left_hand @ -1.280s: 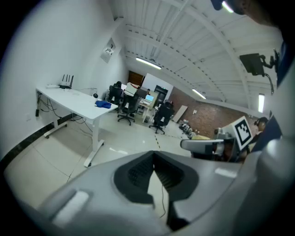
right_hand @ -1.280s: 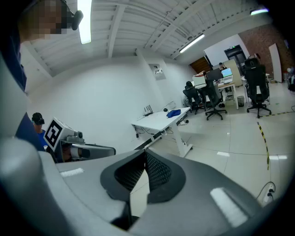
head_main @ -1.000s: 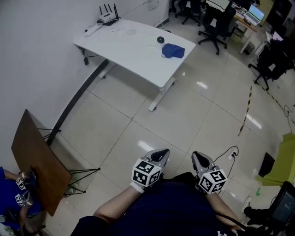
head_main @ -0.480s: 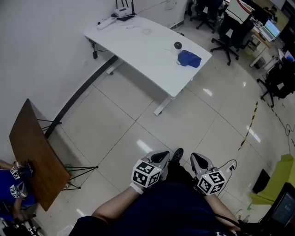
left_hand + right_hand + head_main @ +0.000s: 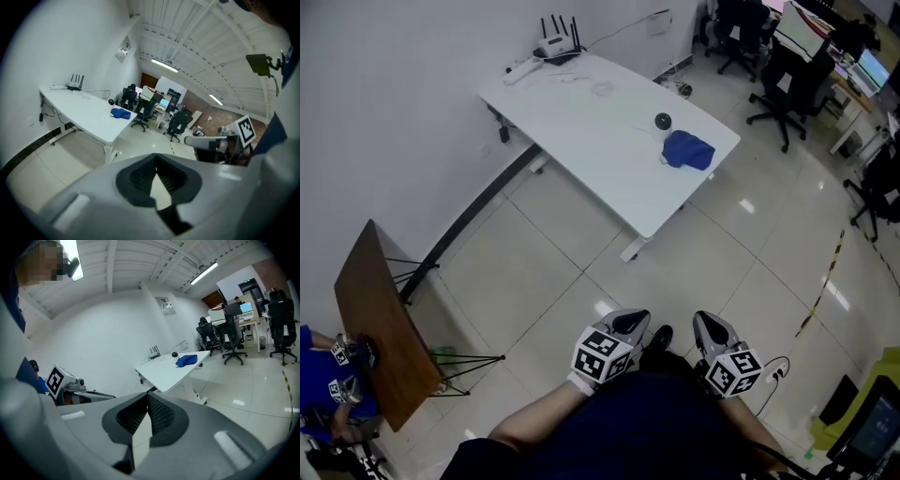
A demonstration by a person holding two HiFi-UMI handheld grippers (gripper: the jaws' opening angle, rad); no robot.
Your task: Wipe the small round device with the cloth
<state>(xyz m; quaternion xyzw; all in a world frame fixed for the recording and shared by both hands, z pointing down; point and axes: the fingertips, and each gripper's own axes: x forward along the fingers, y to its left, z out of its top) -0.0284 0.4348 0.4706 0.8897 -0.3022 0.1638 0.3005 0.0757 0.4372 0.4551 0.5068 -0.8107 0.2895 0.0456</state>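
The left gripper (image 5: 627,321) and right gripper (image 5: 709,326) were shut and empty, because the cloth (image 5: 688,151) and small round device (image 5: 663,121) sat far off on the table (image 5: 581,122).

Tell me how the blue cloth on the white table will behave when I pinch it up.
Likely floppy: the blue cloth lies crumpled in a soft heap, so it should drape and sag from a single pinch. Probably light, since its folds look thin. It may slide rather than lift if pushed, because the white table looks smooth.
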